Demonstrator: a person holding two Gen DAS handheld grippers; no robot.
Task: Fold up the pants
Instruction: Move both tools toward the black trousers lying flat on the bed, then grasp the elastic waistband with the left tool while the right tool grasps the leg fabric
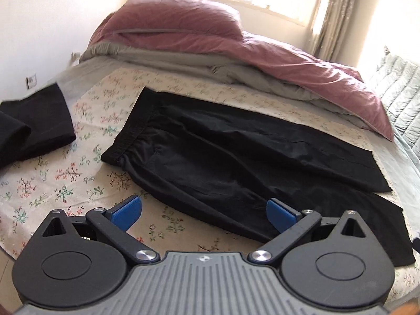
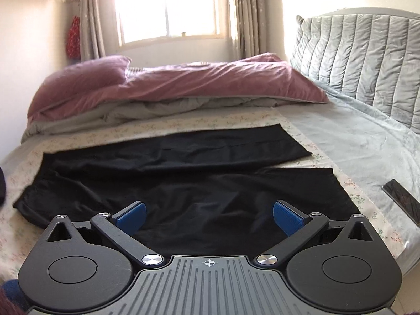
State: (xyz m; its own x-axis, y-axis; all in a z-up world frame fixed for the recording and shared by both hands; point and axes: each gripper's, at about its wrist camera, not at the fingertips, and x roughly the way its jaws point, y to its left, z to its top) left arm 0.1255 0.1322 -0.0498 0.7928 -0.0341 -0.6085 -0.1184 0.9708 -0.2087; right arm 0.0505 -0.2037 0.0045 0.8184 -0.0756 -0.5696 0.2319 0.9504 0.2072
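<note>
Pants: black pants (image 1: 236,155) (image 2: 183,178) lie spread flat on the floral sheet (image 1: 52,181) (image 2: 367,202), waistband toward 9 o'clock, both legs running toward 3 o'clock and slightly parted at the hems.
Left gripper: we hold our left gripper (image 1: 204,211) above the near edge of the pants, jaws spread wide, gripping nothing; one blue pad (image 1: 278,214) sits over black cloth, the other over the sheet.
Right gripper: our right gripper (image 2: 210,216) hovers over the near leg, jaws likewise spread and empty.
Other garment: a second black garment (image 1: 31,126) lies at 9 o'clock, apart from the pants.
Bedding: a mauve duvet (image 1: 236,50) (image 2: 183,84) is bunched at 12 o'clock.
Phone: a dark phone (image 2: 401,199) rests at 3 o'clock.
</note>
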